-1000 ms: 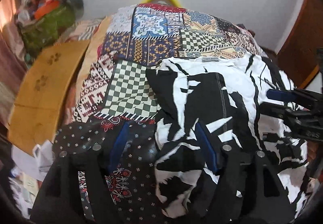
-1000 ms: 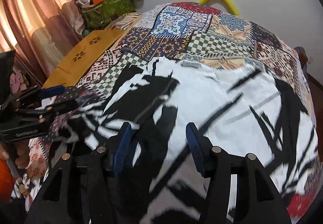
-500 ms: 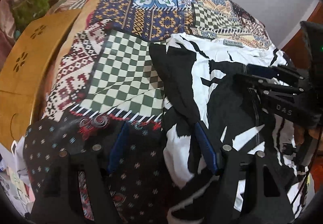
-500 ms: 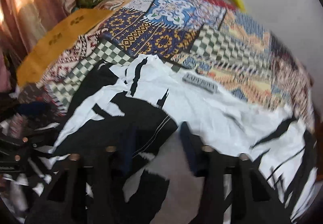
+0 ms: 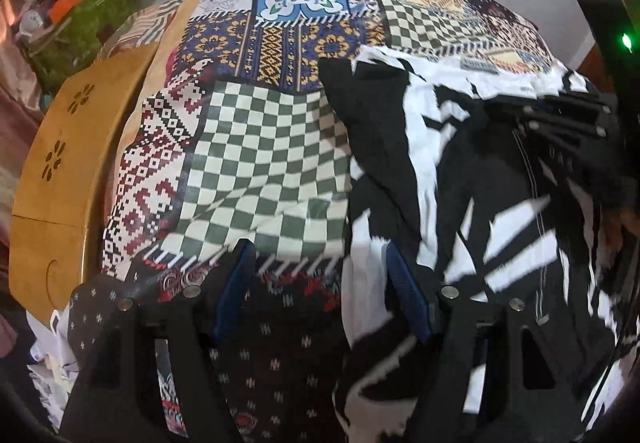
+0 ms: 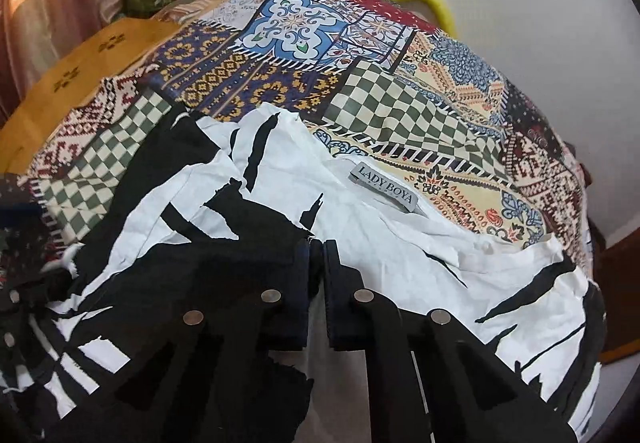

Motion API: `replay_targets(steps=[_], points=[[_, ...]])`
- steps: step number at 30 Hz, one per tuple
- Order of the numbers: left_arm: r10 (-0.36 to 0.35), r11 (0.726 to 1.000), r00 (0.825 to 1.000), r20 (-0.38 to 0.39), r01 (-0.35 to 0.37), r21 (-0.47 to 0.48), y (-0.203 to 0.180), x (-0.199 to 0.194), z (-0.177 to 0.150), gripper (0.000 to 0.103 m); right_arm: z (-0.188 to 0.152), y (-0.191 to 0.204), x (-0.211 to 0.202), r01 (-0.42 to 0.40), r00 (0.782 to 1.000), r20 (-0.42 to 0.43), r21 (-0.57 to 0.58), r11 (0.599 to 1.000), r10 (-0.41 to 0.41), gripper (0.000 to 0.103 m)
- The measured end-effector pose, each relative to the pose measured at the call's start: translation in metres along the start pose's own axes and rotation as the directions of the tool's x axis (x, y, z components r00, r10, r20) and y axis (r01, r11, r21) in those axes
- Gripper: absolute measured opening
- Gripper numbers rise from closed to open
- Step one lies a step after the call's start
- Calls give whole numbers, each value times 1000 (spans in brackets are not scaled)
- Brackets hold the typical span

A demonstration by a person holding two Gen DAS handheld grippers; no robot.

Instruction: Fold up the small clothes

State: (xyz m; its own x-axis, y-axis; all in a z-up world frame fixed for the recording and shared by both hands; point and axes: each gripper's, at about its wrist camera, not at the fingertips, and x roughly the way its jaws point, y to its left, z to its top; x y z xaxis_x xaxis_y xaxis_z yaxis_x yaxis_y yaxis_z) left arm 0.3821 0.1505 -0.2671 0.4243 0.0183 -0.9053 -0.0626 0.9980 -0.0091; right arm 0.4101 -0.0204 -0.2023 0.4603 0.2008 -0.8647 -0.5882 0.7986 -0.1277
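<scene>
- The black-and-white garment (image 6: pixel 360 243) lies rumpled on the patchwork bedspread (image 6: pixel 400 103), its label (image 6: pixel 386 189) at the far edge.
- The right tongs (image 6: pixel 318 255) have just closed, pinching cloth below the label.
- The left tongs (image 5: pixel 316 267) stand spread at the garment's near-left edge, gripping nothing.
- Step: taking hold. Next, the left should pinch too.

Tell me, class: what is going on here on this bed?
A person with a gripper in each hand is working on a black-and-white top spread on a patchwork bedspread. The right gripper has just been closing and is now shut, seemingly pinching the fabric below the neck label. The left gripper hangs open over the top's left edge, gripping nothing. No fold is made yet.
</scene>
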Motion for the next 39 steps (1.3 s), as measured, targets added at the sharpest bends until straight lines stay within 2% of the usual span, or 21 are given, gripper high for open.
replay_targets(steps=[5, 7, 9, 12, 16, 20, 23, 24, 28, 31, 36, 39], points=[[30, 999, 999, -19, -30, 26, -1, -3, -21, 69, -11, 3, -36, -35, 999, 42, 8, 999, 34, 7], [32, 999, 999, -19, -32, 10, 3, -5, -28, 71, -19, 10, -51, -72, 996, 53, -8, 997, 72, 13], [37, 999, 999, -22, -37, -7, 8, -10, -35, 71, -29, 18, -62, -114, 992, 52, -14, 993, 114, 26], [48, 999, 999, -24, -49, -20, 16, -20, -47, 71, -46, 26, -68, -158, 987, 23, -18, 987, 158, 29], [88, 995, 995, -35, -89, -39, 30, -36, -69, 71, -68, 31, -73, -169, 985, -27, -17, 985, 169, 32], [145, 988, 988, -47, -147, -46, 45, -57, -99, 71, -87, 28, -93, -188, 981, -35, 17, 982, 189, 36], [155, 985, 987, -40, -157, -66, 53, -77, -119, 71, -104, 29, -117, -202, 979, -20, 36, 979, 203, 42], [148, 985, 988, -34, -150, -80, 56, -87, -125, 71, -109, 30, -124, -208, 978, -14, 38, 977, 208, 46], [107, 986, 994, 0, -107, -127, 61, -121, -148, 78, -134, 38, -155, -232, 973, 10, 29, 972, 232, 48], [72, 987, 997, 31, -66, -144, 58, -144, -166, 83, -151, 45, -166, -239, 971, 13, 16, 971, 239, 60], [11, 990, 999, 30, -7, -137, 42, -158, -191, 85, -182, 57, -163, -211, 977, -36, -24, 977, 210, 61], [-28, 994, 999, 22, 30, -106, 27, -157, -201, 85, -197, 55, -159, -222, 974, -47, 4, 975, 222, 61]])
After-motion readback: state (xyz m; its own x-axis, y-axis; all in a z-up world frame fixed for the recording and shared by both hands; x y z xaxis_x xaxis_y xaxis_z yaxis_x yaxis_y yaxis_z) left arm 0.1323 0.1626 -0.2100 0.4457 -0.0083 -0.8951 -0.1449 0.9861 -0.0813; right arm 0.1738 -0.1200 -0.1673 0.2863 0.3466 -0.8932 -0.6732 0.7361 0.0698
